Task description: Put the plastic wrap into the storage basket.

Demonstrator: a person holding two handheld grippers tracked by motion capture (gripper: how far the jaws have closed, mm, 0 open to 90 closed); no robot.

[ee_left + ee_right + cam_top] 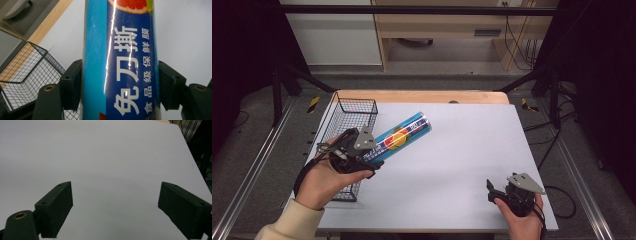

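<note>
Currently left hand-held gripper (373, 156) clamps the blue tube (401, 137), lifted, tilted beside the basket (354, 107); right hand-held gripper (498, 195) idles wide over the counter (462, 150). Next, probably: lower tube into basket.

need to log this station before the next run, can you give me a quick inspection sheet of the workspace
surface: pale grey table top, bare at its middle
job's things: blue tube held tilted off the table; wire basket at left edge
clutter: nothing seen
grippers: left gripper shut on the tube; right gripper open, holding nothing
cables: black cable trailing from right gripper
surroundings: wooden furniture behind, dark floor
</note>
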